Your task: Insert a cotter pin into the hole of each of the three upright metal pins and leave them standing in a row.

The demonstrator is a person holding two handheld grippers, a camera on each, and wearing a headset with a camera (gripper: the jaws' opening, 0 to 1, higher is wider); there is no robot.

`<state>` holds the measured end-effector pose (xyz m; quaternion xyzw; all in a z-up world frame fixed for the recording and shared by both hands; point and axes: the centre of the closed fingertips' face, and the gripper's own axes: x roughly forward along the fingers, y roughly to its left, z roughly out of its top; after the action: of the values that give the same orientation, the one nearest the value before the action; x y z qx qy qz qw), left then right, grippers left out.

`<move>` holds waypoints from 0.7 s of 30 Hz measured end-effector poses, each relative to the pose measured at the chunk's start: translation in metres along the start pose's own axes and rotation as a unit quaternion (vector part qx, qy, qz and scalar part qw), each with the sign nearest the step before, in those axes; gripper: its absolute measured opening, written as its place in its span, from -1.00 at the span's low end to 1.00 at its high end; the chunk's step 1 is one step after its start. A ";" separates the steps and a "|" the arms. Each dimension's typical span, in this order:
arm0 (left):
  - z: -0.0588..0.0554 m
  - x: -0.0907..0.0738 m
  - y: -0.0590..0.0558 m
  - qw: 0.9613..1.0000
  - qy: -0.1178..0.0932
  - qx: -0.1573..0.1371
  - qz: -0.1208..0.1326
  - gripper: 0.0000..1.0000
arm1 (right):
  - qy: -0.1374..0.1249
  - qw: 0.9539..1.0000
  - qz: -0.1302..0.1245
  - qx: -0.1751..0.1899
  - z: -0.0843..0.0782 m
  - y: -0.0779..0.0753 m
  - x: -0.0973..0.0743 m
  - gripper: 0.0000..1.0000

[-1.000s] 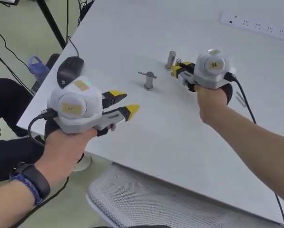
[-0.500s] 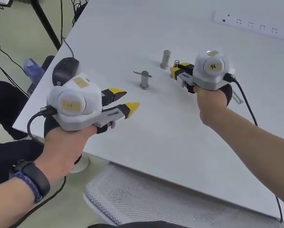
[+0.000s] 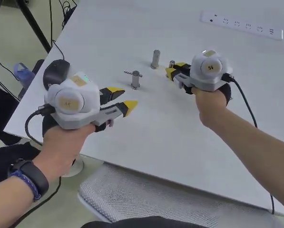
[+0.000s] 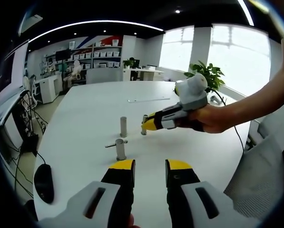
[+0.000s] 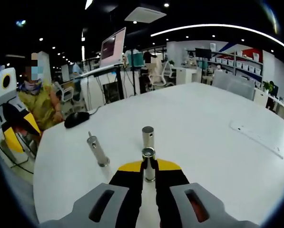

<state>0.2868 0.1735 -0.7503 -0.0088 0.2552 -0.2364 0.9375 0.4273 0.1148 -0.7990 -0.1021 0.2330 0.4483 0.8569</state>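
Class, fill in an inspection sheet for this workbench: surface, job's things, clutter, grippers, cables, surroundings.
Surface: white table.
Job's things: three upright metal pins; near pin carries a cotter pin; far pin and third pin show none.
Clutter: mouse, power strip.
Grippers: left gripper open over the table's edge; right gripper shut on third pin.
Cables: black cable from the right gripper across the table.
Surroundings: office, plant, mesh chair.

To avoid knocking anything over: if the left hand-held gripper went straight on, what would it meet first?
The left hand-held gripper would probably meet the nearest metal pin, with a cotter pin through it, just ahead, slightly off centre; depth is unclear.
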 end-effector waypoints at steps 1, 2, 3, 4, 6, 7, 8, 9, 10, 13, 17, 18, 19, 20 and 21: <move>0.001 0.000 -0.001 1.000 -0.002 0.000 -0.001 -0.52 | 0.000 1.000 0.000 -0.001 0.000 0.001 -0.002 -0.81; 0.002 0.001 -0.001 1.000 -0.002 0.001 -0.002 -0.52 | 0.000 1.000 0.001 -0.002 0.000 0.002 -0.004 -0.81; 0.002 0.001 -0.002 1.000 -0.002 0.003 -0.003 -0.52 | 0.000 1.000 0.001 -0.004 -0.001 0.002 -0.005 -0.81; 0.003 0.002 -0.003 1.000 -0.003 0.002 -0.004 -0.52 | 0.000 1.000 0.001 -0.005 -0.001 0.003 -0.007 -0.81; 0.004 0.003 -0.004 1.000 -0.003 0.005 -0.005 -0.53 | -0.001 1.000 0.003 -0.008 -0.001 0.005 -0.010 -0.81; 0.004 0.003 -0.005 1.000 -0.004 0.004 -0.008 -0.53 | 0.000 1.000 0.004 -0.011 -0.001 0.007 -0.012 -0.81; 0.005 0.004 -0.006 1.000 -0.005 0.004 -0.008 -0.53 | 0.000 1.000 0.005 -0.013 -0.001 0.008 -0.013 -0.81; 0.006 0.004 -0.006 1.000 -0.005 0.006 -0.008 -0.53 | 0.000 1.000 0.006 -0.014 -0.001 0.009 -0.015 -0.81; 0.006 0.005 -0.007 1.000 -0.006 0.006 -0.009 -0.53 | 0.000 1.000 0.006 -0.016 -0.001 0.010 -0.016 -0.81; 0.008 0.005 -0.008 1.000 -0.008 0.007 -0.012 -0.53 | -0.001 1.000 0.009 -0.019 -0.002 0.013 -0.020 -0.81; 0.008 0.007 -0.011 1.000 -0.007 0.010 -0.015 -0.53 | 0.000 0.999 0.023 -0.029 -0.004 0.021 -0.024 -0.81; 0.008 0.007 -0.012 1.000 -0.008 0.010 -0.016 -0.53 | 0.002 0.999 0.028 -0.029 -0.005 0.024 -0.024 -0.81; 0.008 0.007 -0.013 1.000 -0.009 0.009 -0.017 -0.53 | 0.001 0.999 0.030 -0.030 -0.006 0.025 -0.025 -0.81; 0.007 0.007 -0.013 1.000 -0.008 0.010 -0.017 -0.53 | 0.000 0.999 0.032 -0.030 -0.006 0.027 -0.026 -0.81; 0.007 0.007 -0.014 1.000 -0.008 0.010 -0.018 -0.53 | 0.001 0.999 0.036 -0.031 -0.008 0.029 -0.027 -0.81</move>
<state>0.2896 0.1573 -0.7460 -0.0055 0.2451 -0.2554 0.9352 0.3880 0.1097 -0.7915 -0.1210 0.2232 0.4856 0.8365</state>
